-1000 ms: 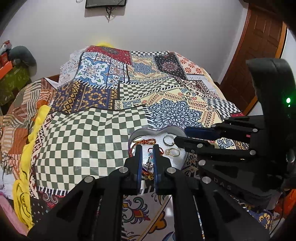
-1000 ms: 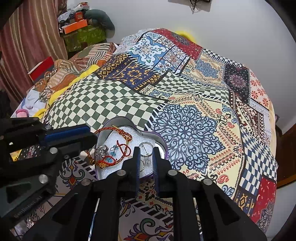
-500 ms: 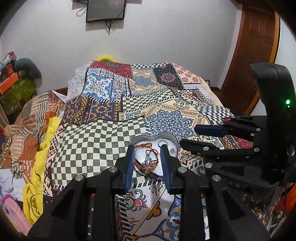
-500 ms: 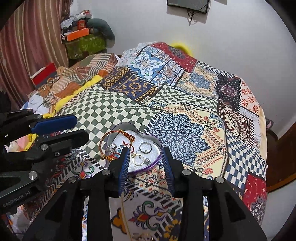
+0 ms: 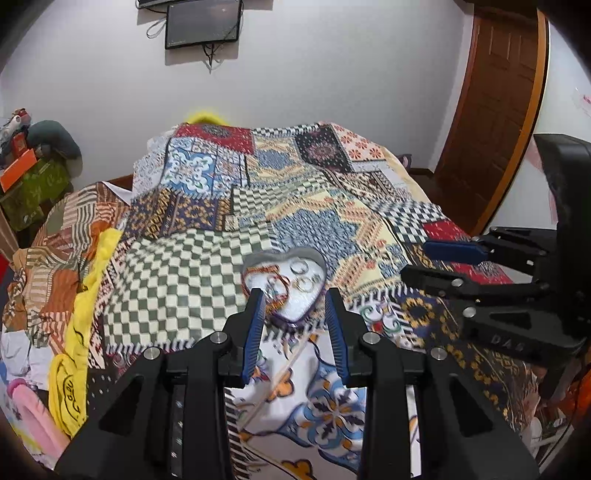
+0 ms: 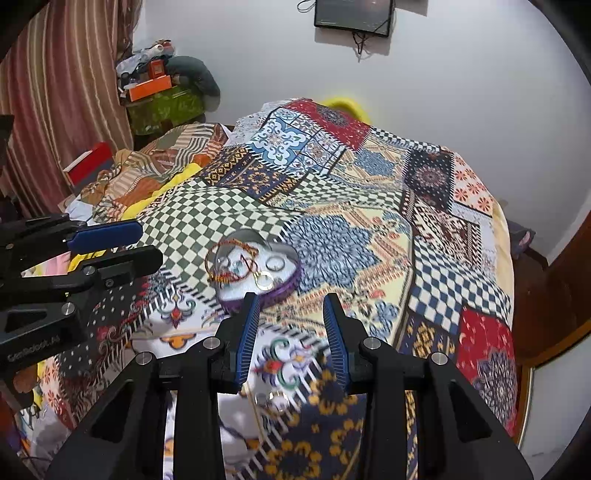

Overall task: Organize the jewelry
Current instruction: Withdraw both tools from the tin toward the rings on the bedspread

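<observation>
A heart-shaped tin lies on the patchwork bedspread. It holds red thread bracelets and rings. My left gripper is open and empty, held back above the tin's near tip. My right gripper is open and empty, just right of and behind the tin. A thin gold chain and small pieces lie on the cloth near me.
The bed fills the view. Folded cloths and a yellow fabric lie along its left side. A wooden door stands at the right. A wall screen hangs above the bed's far end.
Both grippers have opened from shut and pulled back and up from the tin. The tin looks smaller and farther away now.
</observation>
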{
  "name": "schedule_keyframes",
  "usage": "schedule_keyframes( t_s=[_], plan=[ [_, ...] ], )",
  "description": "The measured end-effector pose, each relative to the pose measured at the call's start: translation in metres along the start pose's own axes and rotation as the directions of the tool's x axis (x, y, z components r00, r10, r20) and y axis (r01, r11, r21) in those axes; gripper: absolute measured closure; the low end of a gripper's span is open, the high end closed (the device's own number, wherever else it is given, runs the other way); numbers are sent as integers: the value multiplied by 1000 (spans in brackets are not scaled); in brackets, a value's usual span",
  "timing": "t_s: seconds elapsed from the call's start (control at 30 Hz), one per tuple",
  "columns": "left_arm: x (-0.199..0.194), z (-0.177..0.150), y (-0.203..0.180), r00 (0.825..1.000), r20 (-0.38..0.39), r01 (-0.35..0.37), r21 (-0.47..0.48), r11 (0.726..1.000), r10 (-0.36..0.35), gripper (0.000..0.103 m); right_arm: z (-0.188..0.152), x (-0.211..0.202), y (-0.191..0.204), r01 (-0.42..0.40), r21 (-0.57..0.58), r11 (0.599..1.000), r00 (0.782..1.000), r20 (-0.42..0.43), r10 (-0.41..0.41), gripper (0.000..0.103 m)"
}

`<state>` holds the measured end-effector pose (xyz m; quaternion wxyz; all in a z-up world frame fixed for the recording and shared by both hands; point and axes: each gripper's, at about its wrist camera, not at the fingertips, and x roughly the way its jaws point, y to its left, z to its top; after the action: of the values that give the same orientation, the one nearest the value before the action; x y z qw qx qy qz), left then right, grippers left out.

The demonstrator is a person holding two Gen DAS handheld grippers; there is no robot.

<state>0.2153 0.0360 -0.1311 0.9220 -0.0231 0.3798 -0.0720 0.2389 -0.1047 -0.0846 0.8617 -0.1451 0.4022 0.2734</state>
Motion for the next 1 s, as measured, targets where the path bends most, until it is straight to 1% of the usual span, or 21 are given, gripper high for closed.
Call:
schedule_keyframes(
  t_s=[0.3, 0.63, 0.8, 0.87, 1.0],
  plan=[
    [20, -22, -33, 996, -77, 54, 22, 998, -52, 70, -35, -2, -21, 12, 41, 999, 998, -57, -9, 71],
    [56, -47, -65, 978, -185, 118, 82, 990, -101, 70, -63, 4, -30, -14, 81, 997, 994, -110, 23, 71],
    [65, -54, -74, 975, -195, 128, 105, 986, -105, 71, -67, 7, -35, -31, 94, 995, 991, -124, 43, 71],
    [66, -54, -76, 976, -188, 136, 111, 985, -113, 78, -68, 8, -35, -37, 95, 995, 991, -125, 49, 71],
    [71, -54, -81, 975, -179, 152, 123, 981, -129, 89, -68, 9, -35, -49, 97, 994, 990, -126, 61, 71]
  ],
)
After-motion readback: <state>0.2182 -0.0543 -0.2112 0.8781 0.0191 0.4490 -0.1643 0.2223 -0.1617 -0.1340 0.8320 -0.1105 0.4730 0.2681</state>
